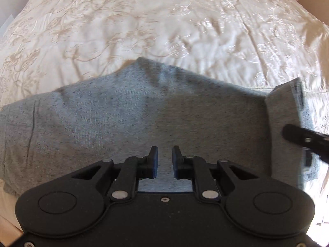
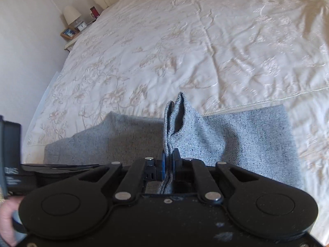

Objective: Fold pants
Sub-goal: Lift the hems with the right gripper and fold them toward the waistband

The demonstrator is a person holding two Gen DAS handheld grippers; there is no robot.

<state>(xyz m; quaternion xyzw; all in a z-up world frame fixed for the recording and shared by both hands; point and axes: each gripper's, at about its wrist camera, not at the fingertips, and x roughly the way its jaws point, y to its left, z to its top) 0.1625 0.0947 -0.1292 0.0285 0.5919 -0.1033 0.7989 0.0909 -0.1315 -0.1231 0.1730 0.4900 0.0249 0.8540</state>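
Grey heathered pants point(image 1: 127, 119) lie across a cream embroidered bedspread point(image 1: 156, 20), stretching left to right. My left gripper point(image 1: 165, 161) hovers over the middle of the fabric, its jaws a little apart with nothing between them. My right gripper point(image 2: 168, 165) is shut on the pants' hem end point(image 2: 176, 119), which stands up in a fold above the pads. That lifted end shows at the right of the left wrist view point(image 1: 285, 111), with the right gripper's finger point(image 1: 298, 134) beside it. The rest of the pants point(image 2: 246, 135) lies flat beyond.
The bedspread point(image 2: 205, 41) fills most of both views. A bedside table with a lamp point(image 2: 71, 15), a clock and a framed photo point(image 2: 68, 32) stands far left by the wall. The left gripper body point(image 2: 12, 150) shows at the left edge.
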